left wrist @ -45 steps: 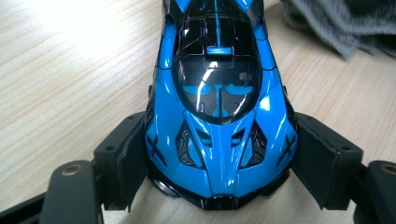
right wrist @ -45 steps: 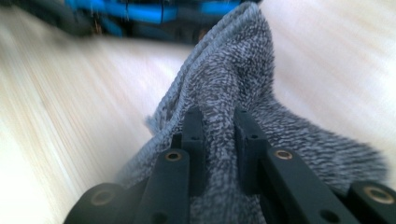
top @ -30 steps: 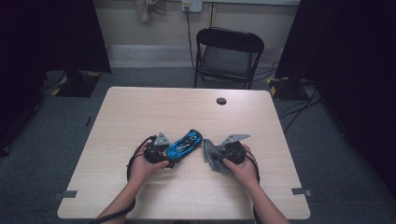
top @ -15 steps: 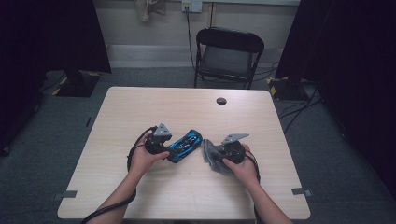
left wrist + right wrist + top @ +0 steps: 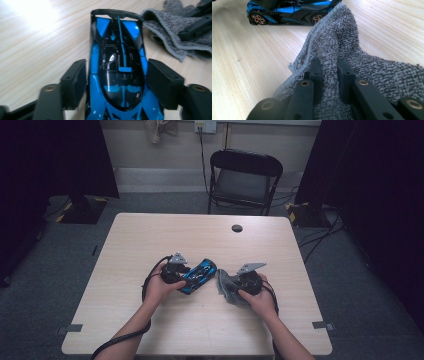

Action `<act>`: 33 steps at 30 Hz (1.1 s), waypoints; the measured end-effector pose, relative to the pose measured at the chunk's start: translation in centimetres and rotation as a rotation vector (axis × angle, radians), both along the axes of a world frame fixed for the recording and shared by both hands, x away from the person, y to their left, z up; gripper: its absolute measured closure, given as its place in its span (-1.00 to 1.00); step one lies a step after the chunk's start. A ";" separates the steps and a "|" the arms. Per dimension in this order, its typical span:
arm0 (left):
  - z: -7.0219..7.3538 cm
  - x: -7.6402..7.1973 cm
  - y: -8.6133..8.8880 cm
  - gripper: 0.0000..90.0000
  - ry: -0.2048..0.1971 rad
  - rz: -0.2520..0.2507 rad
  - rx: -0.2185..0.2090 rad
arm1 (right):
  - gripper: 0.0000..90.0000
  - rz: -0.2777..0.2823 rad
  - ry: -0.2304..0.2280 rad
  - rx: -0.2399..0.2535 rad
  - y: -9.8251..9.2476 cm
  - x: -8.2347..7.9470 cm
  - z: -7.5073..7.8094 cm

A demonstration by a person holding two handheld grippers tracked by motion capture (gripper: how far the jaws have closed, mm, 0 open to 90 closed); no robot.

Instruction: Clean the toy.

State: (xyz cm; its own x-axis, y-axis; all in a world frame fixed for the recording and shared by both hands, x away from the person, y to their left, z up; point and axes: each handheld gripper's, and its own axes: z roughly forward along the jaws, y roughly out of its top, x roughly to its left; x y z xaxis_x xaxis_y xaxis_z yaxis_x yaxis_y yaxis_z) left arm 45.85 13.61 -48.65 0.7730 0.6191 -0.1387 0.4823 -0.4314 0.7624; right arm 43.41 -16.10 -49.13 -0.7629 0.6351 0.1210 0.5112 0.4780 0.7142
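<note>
A blue and black toy car (image 5: 200,274) lies on the table, its rear wing pointing away in the left gripper view (image 5: 117,50). My left gripper (image 5: 191,277) straddles it; its jaws have just been closing and both pads (image 5: 75,85) now touch the car's sides. My right gripper (image 5: 232,288) is shut on a grey towelling cloth (image 5: 226,292), with a fold of the cloth (image 5: 337,37) pinched between its fingers (image 5: 315,72). The car (image 5: 289,11) stands just beyond the cloth's far edge. The cloth (image 5: 172,40) and the right gripper (image 5: 197,22) lie to the car's right.
The pale wooden table (image 5: 200,235) has a black round plug (image 5: 237,228) near its far edge. A black folding chair (image 5: 245,177) stands behind the table. Cables run over the floor at the right, and dark curtains hang on both sides.
The left hand has shifted a little over the car and its jaws have closed in on the car's sides. The right hand and the cloth have kept still.
</note>
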 end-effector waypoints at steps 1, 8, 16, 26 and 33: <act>0.0 0.0 0.1 -0.22 -0.001 -0.002 -0.005 | 0.73 -0.001 0.003 0.001 0.0 0.0 0.0; 0.1 0.0 0.1 -0.21 0.007 0.000 -0.003 | 0.74 -0.010 -0.004 0.003 0.1 -0.2 0.2; 0.1 0.0 0.1 -0.21 0.010 -0.002 0.001 | 0.75 0.116 -0.033 0.035 2.0 -1.8 2.0; 0.2 -0.1 0.1 -0.21 0.013 0.001 0.008 | 0.75 0.322 -0.016 0.027 7.6 -3.1 1.3; 0.0 -0.3 0.2 -0.21 0.003 0.001 -0.006 | 0.75 0.302 0.006 -0.005 8.7 -1.4 0.6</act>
